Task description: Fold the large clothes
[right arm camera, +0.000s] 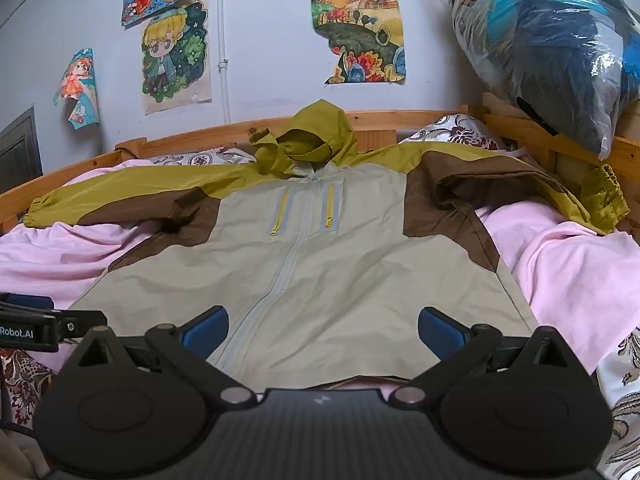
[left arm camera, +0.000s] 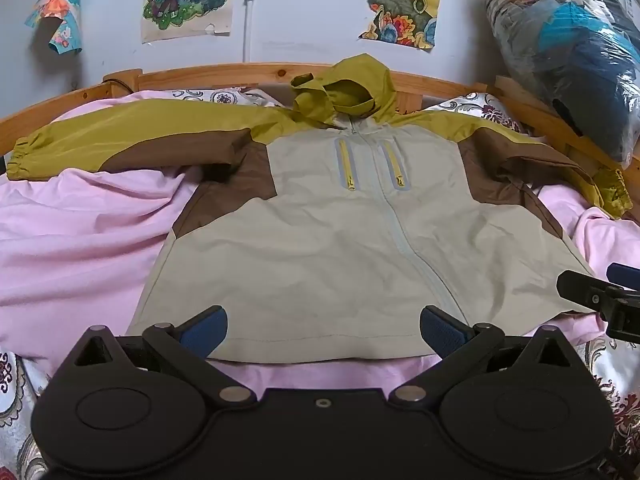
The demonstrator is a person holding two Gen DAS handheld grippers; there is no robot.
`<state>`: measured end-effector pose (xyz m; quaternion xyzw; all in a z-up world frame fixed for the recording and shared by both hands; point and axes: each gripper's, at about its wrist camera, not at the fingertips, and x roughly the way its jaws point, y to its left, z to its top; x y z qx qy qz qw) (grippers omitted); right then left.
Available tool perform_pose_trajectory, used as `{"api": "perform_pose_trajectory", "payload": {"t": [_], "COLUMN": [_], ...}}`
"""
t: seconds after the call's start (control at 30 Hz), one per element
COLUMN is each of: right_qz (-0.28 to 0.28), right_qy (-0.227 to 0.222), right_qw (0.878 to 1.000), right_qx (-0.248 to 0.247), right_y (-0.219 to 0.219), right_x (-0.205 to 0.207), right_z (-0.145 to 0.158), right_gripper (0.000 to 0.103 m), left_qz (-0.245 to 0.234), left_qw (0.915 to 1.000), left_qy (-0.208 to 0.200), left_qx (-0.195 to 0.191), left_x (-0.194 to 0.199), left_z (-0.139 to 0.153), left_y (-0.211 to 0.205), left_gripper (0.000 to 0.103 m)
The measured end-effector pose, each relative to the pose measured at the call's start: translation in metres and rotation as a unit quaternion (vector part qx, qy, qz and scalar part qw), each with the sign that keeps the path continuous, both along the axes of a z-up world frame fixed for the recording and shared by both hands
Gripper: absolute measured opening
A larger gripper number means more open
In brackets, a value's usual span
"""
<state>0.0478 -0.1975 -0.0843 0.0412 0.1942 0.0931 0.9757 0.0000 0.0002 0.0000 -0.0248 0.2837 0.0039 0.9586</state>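
The only text I can read is "Robot.AI", in white letters on the black body of my left tool (right arm camera: 24,330), seen at the left edge of the right wrist view. The posters (right arm camera: 176,56) on the wall carry drawings only, no readable words.

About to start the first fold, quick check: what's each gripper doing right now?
Left gripper: open, holding nothing, above the jacket hem.
Right gripper: open, holding nothing, also above the hem.
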Motion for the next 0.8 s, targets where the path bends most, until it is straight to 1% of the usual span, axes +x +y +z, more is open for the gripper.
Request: {"api": "perform_pose_trajectory", "payload": {"t": [0.8], "right_qz": [0.0], "right_qy": [0.002], "right_qw": [1.0], "right_qx": [0.004], "right_y": [-0.0005], "right_x": [-0.0003], "right_z": [0.0003], "right_gripper": [0.103], "left_qz": [0.0], "left_qw": [1.0], "left_qy": [0.001], "left_qx": [0.0], "left_x": [0.0006], "left_z": [-0.0001], "left_y": [0.0002], "left_gripper": [0.102]}}
